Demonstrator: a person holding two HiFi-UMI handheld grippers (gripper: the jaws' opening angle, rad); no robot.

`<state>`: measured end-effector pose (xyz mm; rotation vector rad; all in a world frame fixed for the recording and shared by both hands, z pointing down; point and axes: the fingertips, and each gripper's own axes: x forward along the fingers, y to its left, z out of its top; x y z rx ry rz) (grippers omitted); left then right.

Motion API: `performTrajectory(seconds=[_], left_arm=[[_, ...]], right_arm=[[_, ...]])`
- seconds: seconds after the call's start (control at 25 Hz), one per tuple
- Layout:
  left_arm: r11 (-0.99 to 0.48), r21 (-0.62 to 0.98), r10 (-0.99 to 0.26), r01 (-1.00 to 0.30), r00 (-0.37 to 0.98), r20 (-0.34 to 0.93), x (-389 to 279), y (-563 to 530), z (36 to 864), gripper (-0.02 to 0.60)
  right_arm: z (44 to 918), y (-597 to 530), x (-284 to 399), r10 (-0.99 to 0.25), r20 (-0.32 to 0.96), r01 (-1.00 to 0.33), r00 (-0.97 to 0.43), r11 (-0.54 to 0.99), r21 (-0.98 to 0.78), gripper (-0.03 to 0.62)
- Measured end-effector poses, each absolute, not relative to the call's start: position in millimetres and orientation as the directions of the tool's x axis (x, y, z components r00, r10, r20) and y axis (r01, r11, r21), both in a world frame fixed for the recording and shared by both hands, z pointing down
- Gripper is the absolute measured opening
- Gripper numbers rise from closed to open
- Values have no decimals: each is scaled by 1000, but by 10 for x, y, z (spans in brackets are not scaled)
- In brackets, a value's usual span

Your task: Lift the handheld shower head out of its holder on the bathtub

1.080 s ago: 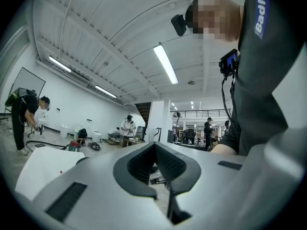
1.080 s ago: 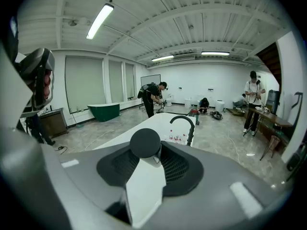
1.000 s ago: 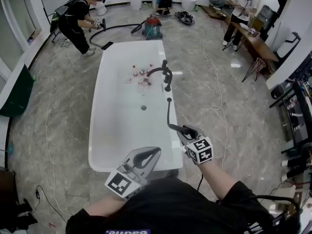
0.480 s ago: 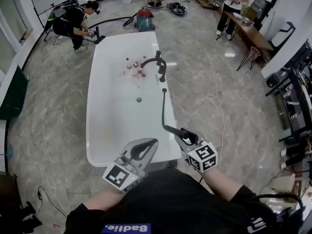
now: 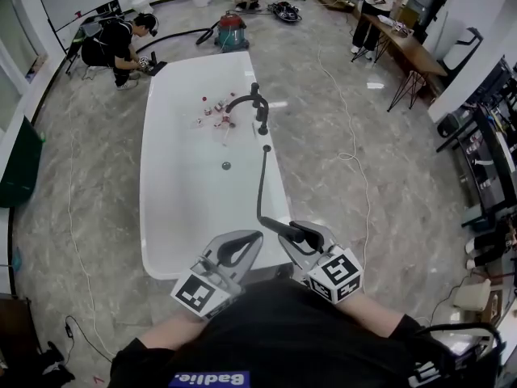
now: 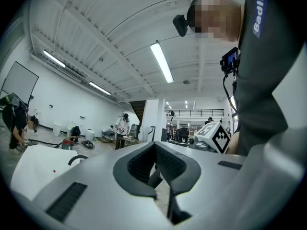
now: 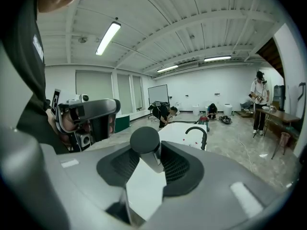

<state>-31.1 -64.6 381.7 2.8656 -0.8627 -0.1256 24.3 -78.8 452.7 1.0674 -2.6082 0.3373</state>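
White tub (image 5: 166, 217) fills the left middle of my head view, long axis running toward 12 o'clock, with a person crouching (image 5: 113, 43) on the marble floor beyond its far left corner at about 10 o'clock. At the near rim, around 6 o'clock, my left gripper (image 5: 257, 236) hovers level with its jaw tips drawn together and nothing between them. Just to its right, at roughly 5 o'clock, the dark handheld shower head (image 5: 275, 226) lies across the tub's near right corner, away from the rim, and my right gripper (image 5: 296, 233) is clamped on its handle; in the right gripper view the round-ended handle (image 7: 146, 145) sits squarely between the ribbed pads. From the handle the black hose (image 5: 262, 180) runs toward 12 o'clock to the tub's right rim, and beyond it the black faucet (image 5: 246, 102) arches over the basin.
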Motion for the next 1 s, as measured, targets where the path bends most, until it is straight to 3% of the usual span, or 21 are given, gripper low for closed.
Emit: performTrajectory(seconds=[1.0], left_arm=[[-841,158,-523,-517,852,3,-73,-609,3868,5]], right_arm=[[4442,-851,237,-620,302,-681,-725,711,-175,133]])
